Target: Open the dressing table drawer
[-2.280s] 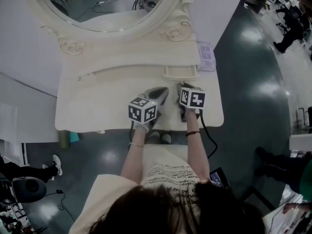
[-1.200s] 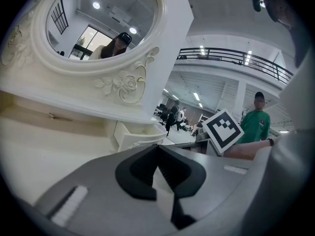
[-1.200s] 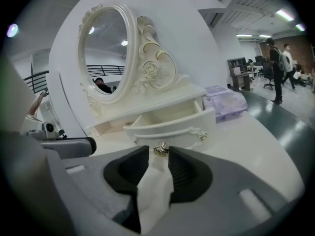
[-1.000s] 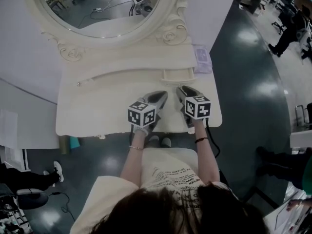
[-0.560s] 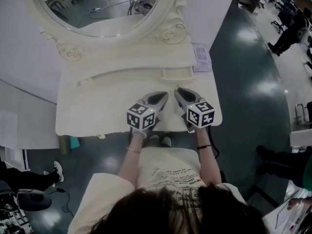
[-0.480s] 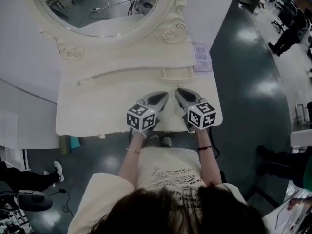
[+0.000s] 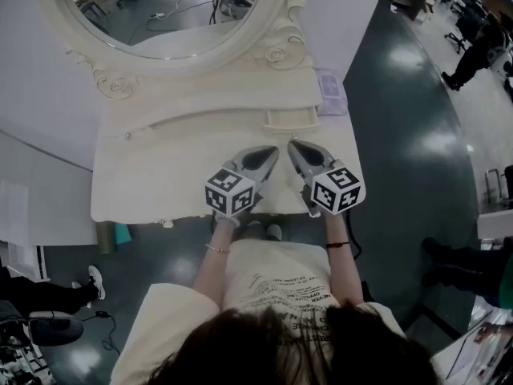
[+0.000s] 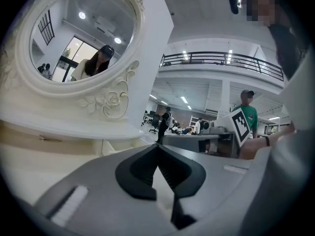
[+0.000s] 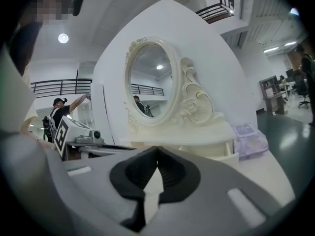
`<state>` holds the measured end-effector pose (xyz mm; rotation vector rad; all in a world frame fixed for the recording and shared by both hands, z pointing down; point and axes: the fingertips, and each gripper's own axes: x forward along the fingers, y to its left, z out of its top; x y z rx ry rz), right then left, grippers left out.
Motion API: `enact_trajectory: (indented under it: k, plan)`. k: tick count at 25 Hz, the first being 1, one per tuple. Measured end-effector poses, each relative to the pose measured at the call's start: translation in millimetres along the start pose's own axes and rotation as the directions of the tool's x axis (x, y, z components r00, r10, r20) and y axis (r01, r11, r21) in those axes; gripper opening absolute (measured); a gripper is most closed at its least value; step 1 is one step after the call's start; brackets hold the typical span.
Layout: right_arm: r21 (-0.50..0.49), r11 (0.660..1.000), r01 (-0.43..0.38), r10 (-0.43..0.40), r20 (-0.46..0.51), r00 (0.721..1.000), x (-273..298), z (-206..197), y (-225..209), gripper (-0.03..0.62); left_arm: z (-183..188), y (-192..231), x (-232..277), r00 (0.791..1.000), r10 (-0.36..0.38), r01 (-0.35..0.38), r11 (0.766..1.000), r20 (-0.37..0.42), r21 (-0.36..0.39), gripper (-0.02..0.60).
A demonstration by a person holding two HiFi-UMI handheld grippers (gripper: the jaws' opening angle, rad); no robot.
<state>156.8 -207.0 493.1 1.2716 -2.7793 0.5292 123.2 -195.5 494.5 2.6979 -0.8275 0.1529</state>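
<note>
Over the front edge of the table (image 7: pixel 160 175) we've got two grippers side by side, both clear of the top and both aimed at the back. The left gripper (image 7: pixel 270 152) has its jaws pressed together at the tips with nothing between them, and its own view confirms it (image 8: pixel 158 146). The right gripper (image 7: pixel 293 146) is the same: jaws closed tip to tip, empty (image 9: pixel 157 149). Two marker cubes are in sight, one on each tool, with the left cube (image 7: pixel 231 191) and the right cube (image 7: pixel 337 188) both hanging above the front edge. One drawer (image 7: pixel 295 119) sits under the shelf at the back, right of centre, just ahead of the right gripper's tips and not touched by either tool. It stands a little way out from the shelf front, and the right gripper view shows it jutting out too (image 9: pixel 221 152). One oval mirror (image 7: pixel 160 6) rises behind it in a carved frame. One purple pack (image 7: pixel 331 92) lies at the back right corner, just beside the drawer.
</note>
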Motion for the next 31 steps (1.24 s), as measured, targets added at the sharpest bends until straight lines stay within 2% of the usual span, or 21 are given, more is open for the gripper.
enact_trajectory:
  k: [20, 31]
  plan:
    - [-0.056, 0.998, -0.037, 0.041, 0.066, 0.997, 1, 16, 15, 0.003, 12, -3, -11, 0.998, -0.011, 0.009, 1.000, 0.054, 0.024, -0.002]
    - [-0.056, 0.997, -0.048, 0.052, 0.063, 0.997, 4, 15, 12, 0.003, 12, 0, -8, 0.999, -0.007, 0.005, 1.000, 0.049, 0.027, -0.002]
